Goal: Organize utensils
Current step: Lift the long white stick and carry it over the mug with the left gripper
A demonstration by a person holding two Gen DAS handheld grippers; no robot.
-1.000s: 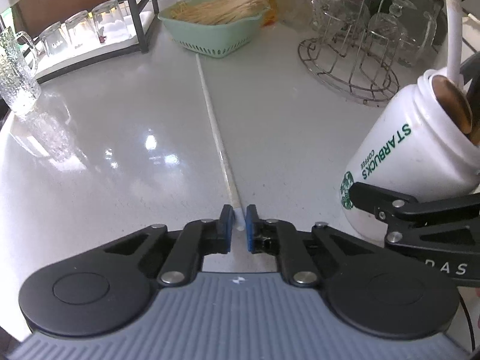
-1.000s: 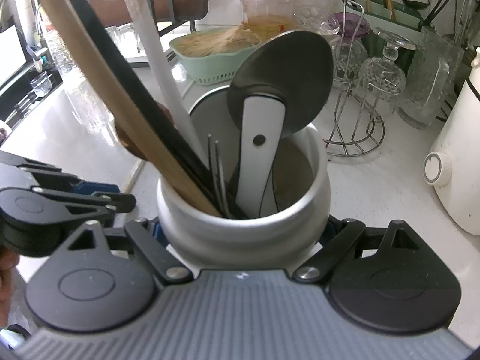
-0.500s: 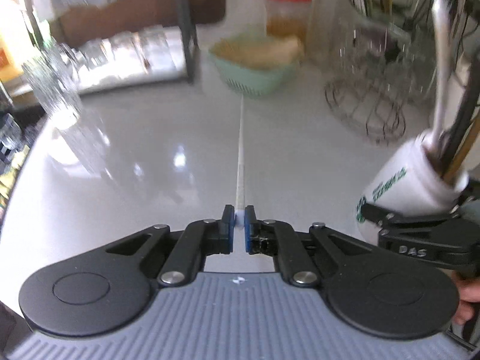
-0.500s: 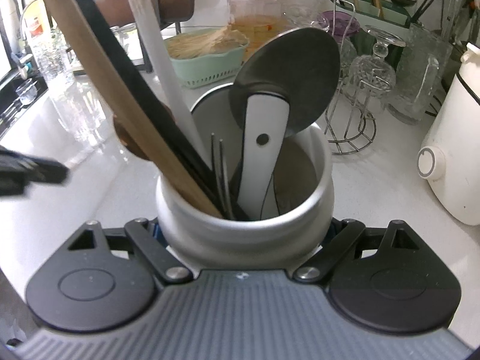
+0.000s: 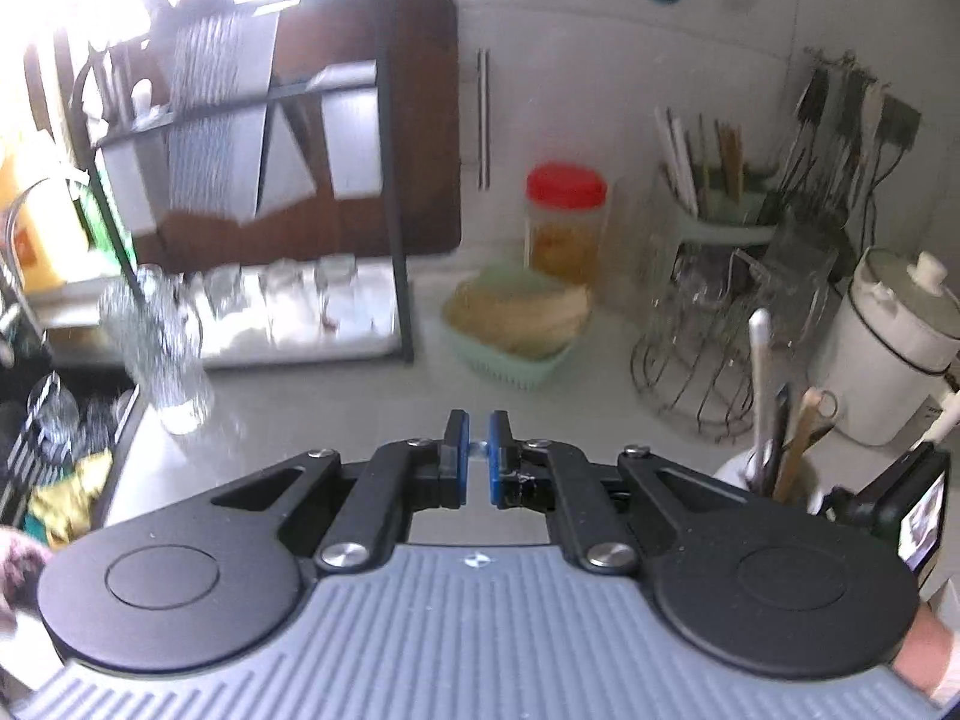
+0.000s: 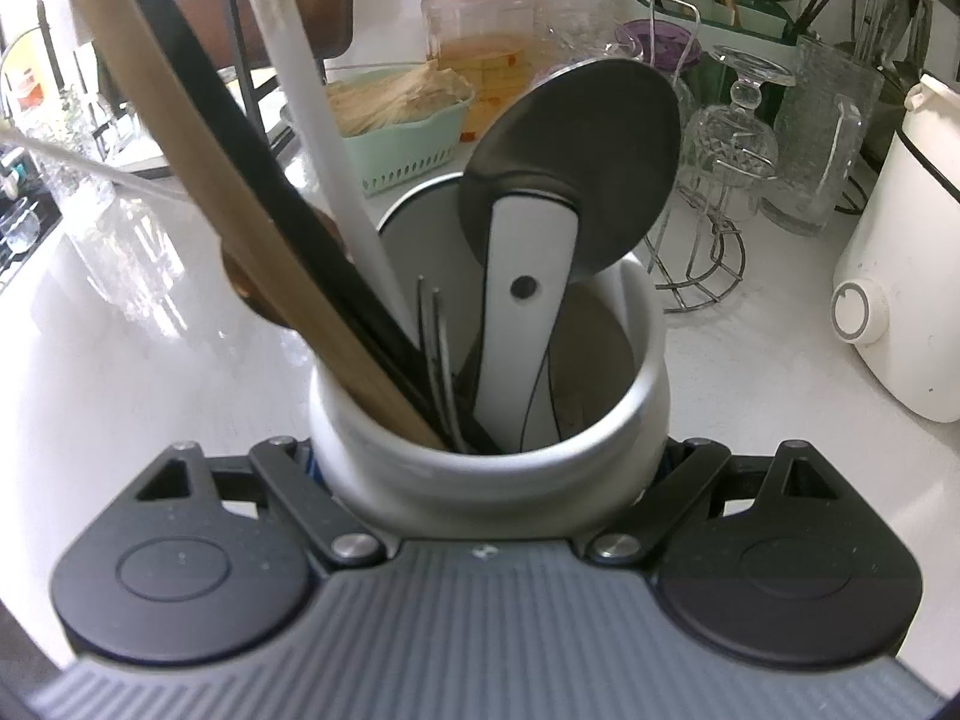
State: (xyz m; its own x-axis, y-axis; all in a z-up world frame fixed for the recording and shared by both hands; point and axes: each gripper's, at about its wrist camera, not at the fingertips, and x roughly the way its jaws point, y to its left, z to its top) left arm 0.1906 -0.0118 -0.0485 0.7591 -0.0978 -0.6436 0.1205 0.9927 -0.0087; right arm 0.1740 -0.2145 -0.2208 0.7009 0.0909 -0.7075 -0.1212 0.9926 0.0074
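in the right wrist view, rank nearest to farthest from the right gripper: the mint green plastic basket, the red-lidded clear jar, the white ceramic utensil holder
1. White ceramic utensil holder: clamped between the fingers of the right gripper, centre foreground.
2. Mint green plastic basket: farther back on the counter, left of centre.
3. Red-lidded clear jar: just behind the basket, by the back wall.

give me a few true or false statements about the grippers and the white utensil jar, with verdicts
1. The right gripper clamps the white ceramic utensil jar. True.
2. That jar is empty. False: it holds a round steel pizza cutter, a long wooden handle and more.
3. The red-lidded clear plastic jar stands behind the mint green plastic basket. True.
4. The left gripper gapes wide open. False: it is shut on a thin white stick.
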